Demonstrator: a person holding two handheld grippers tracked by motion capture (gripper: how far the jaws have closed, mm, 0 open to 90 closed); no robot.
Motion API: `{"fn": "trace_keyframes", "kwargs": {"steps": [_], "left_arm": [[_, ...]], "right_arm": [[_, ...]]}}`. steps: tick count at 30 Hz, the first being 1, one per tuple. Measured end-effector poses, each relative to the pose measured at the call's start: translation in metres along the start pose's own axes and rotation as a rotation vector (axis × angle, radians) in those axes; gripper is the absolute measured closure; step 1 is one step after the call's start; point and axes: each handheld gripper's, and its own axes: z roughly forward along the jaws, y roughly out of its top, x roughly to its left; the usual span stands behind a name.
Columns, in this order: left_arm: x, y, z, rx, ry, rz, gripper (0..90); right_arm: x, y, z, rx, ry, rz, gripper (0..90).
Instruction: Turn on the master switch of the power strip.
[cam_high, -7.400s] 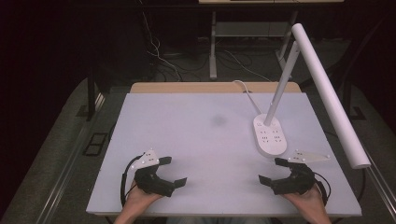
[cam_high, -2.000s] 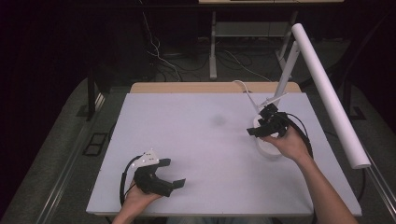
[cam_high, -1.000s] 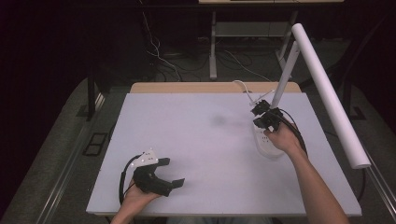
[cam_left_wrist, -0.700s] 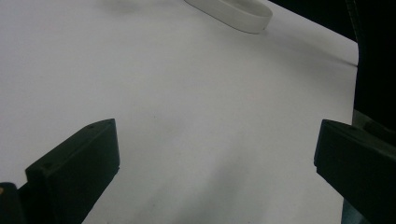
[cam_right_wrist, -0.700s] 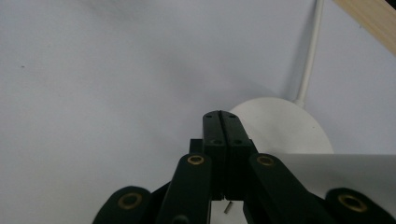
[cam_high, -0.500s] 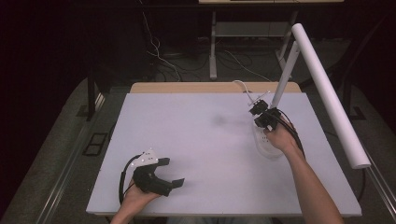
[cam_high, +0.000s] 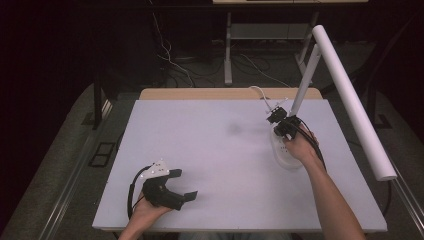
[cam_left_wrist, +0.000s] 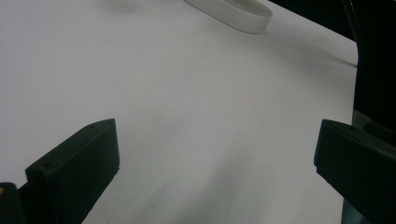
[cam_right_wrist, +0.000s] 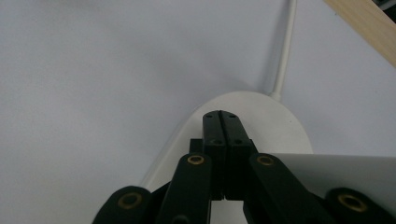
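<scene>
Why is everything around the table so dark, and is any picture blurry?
High view: light falls on the white table; the floor behind is dim. Left gripper view: the near black jaws look soft, and the lamp base is clearer. Right gripper view: the shut right gripper is sharp.

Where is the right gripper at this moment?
In the high view the right gripper is over the far right of the table, jaws shut above the lamp base, beside the lamp's slanted stem.

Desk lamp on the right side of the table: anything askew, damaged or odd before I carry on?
Nothing stands out. The desk lamp stands on its white base, stem leaning and the long head angled, no visible damage. Its cord runs off the back. The right gripper is shut over the base; the left gripper rests open on the table.
</scene>
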Motion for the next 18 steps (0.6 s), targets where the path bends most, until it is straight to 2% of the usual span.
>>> {"fn": "trace_keyframes", "kwargs": {"steps": [6, 18], "left_arm": [[-0.0002, -0.0001, -0.0002, 0.0, -0.001, -0.002, 0.0], [-0.0007, -0.0002, 0.0004, 0.005, -0.001, -0.001, 0.0]], "right_arm": [[-0.0003, -0.0005, 0.0035, 0.014, -0.009, 0.0, 89.3], [-0.0012, -0.0009, 0.0039, 0.006, 0.0, 0.006, 89.4]]}}
